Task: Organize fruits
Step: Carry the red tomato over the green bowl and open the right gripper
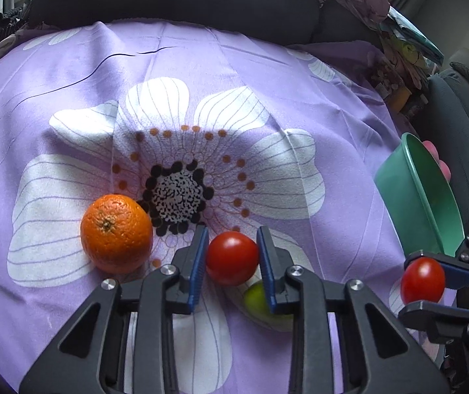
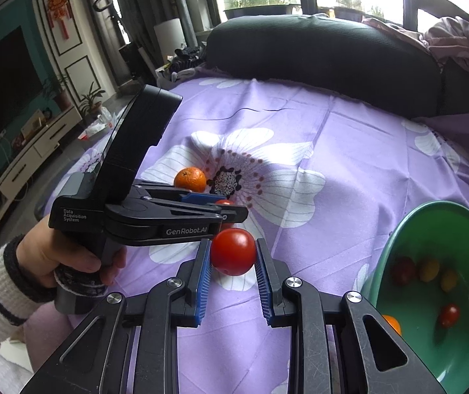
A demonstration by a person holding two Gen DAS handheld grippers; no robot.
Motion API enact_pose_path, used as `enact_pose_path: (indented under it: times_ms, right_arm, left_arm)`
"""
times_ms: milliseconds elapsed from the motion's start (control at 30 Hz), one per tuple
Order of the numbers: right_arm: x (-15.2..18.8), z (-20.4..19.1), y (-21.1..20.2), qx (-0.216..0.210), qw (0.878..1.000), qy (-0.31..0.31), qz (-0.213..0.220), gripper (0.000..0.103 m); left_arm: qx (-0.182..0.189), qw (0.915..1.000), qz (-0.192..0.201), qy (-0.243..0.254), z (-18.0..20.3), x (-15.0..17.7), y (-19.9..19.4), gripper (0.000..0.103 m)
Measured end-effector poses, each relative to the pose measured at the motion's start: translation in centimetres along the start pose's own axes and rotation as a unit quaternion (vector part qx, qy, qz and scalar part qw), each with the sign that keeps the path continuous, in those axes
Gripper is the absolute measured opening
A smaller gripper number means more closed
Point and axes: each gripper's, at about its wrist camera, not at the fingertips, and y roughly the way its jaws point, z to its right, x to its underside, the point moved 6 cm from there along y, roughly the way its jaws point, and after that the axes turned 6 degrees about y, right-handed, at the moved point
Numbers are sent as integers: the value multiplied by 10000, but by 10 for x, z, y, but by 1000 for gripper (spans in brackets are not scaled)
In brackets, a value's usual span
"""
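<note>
- Left gripper [image 1: 232, 256]: blue pads are closed against a red cherry tomato [image 1: 232, 257], one pad on each flank. The tomato is seen low over the purple floral cloth [image 1: 267, 75]; whether it is lifted clear cannot be told.
- Right gripper [image 2: 233, 256]: a second red cherry tomato [image 2: 233, 251] is clamped between its pads and appears raised above the cloth, just beside the green bowl [image 2: 398, 239].
- The bowl sits tilted at the right edge of the cloth. Inside it are seen two red and two yellowish small tomatoes; a small orange fruit [image 2: 392, 323] shows by its near rim, whether inside or outside the bowl cannot be told.
- Remaining on the cloth: an orange [image 1: 116, 233] beside the left gripper, and a green fruit [image 1: 257, 298] partly hidden under the left gripper's right finger.
- Judged stage: both tomatoes are gripped, transfer to the bowl not yet done.
- Risk: smooth round skin is held only at the pad tips; a wrist roll could let either tomato squirt out.
- Risk: excess squeeze could split the skin.
- Risk: the tilted bowl could be tipped by a knock on its rim, spilling the contents.
- Risk: the two grippers are near each other and could collide at the bowl.
</note>
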Motion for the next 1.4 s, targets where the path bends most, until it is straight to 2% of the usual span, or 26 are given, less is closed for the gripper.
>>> enact_pose_path:
  times_ms: [267,567,800,1000,1200,1400]
  right_arm:
    - [5,9,-25,30,9993,241,268,27]
    - [20,45,-65,286,9939,806,700,27]
    - [35,87,-94,715,9854,1224,940,27]
    - [50,116,-100,956,9785,1573,935,28]
    - [60,134,-100,1091,9741,1773,888,28]
    - [65,140,-99,1125,9729,1837,837,28]
  left_arm:
    - [222,9984,499,172,30,0,-46,29]
    - [684,9908,835,810,104,-16,-69,30]
    - [979,9832,749,1349,165,-27,-50,30]
    - [987,9794,466,1697,201,-25,-20,30]
    - [859,9776,262,1903,212,-20,-2,30]
    - [709,9779,245,1952,213,-16,1,30]
